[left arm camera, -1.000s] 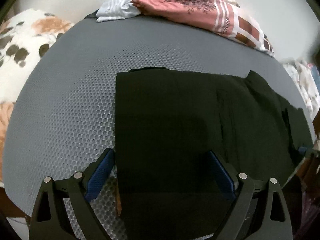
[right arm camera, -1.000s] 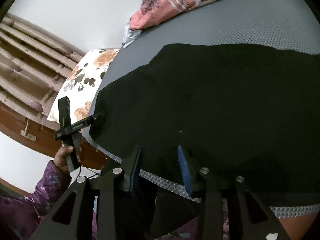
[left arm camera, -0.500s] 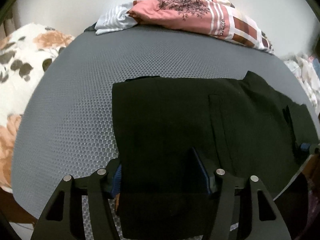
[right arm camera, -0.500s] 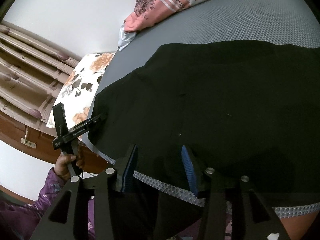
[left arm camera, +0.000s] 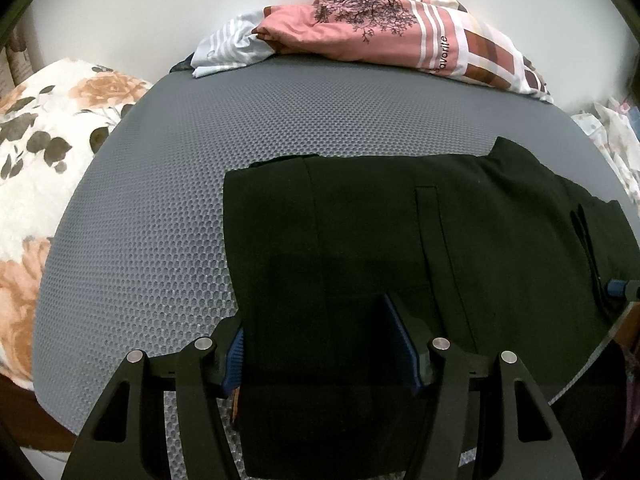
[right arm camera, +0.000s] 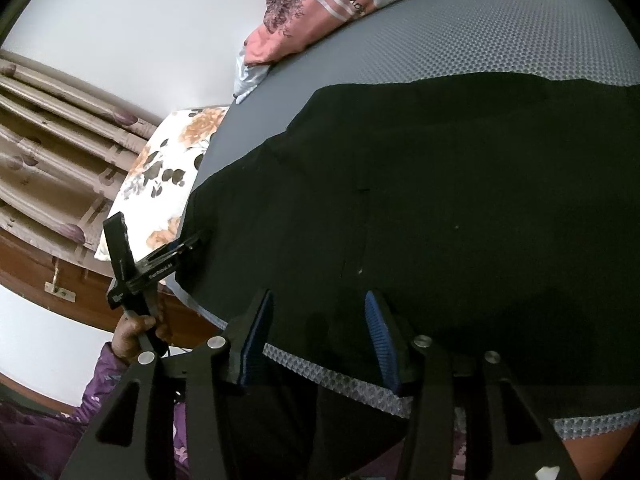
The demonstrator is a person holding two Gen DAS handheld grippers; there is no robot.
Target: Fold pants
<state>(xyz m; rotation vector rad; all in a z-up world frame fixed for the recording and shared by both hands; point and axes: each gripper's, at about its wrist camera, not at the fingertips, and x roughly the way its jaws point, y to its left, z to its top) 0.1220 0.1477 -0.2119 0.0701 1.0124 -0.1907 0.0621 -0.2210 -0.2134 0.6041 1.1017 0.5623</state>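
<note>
Black pants (left arm camera: 380, 220) lie flat across a grey honeycomb mattress (left arm camera: 160, 200), with their near edge hanging over the front. My left gripper (left arm camera: 320, 348) straddles the pants' left end: the left pad meets the cloth's side edge and the right pad rests on top. The cloth between them looks flat and unpinched. In the right wrist view the pants (right arm camera: 440, 180) fill the middle. My right gripper (right arm camera: 320, 332) sits over their near edge at the mattress rim, its jaws opening with cloth between the pads but not squeezed. The left gripper (right arm camera: 196, 240) shows there too, held by a hand (right arm camera: 132, 328).
A pink printed cloth pile (left arm camera: 380, 32) and a white striped cloth (left arm camera: 228, 44) lie along the far edge by the wall. A floral pillow (left arm camera: 36, 152) sits left of the mattress. Curtains (right arm camera: 48, 152) and a wooden bed frame (right arm camera: 40, 264) stand beyond it. A purple sleeve (right arm camera: 100, 392) is at the lower left.
The left gripper's jaws narrowed from wide apart to a closer straddle of the pants' left end. The right gripper's jaws spread a little wider. The pants have stayed put.
</note>
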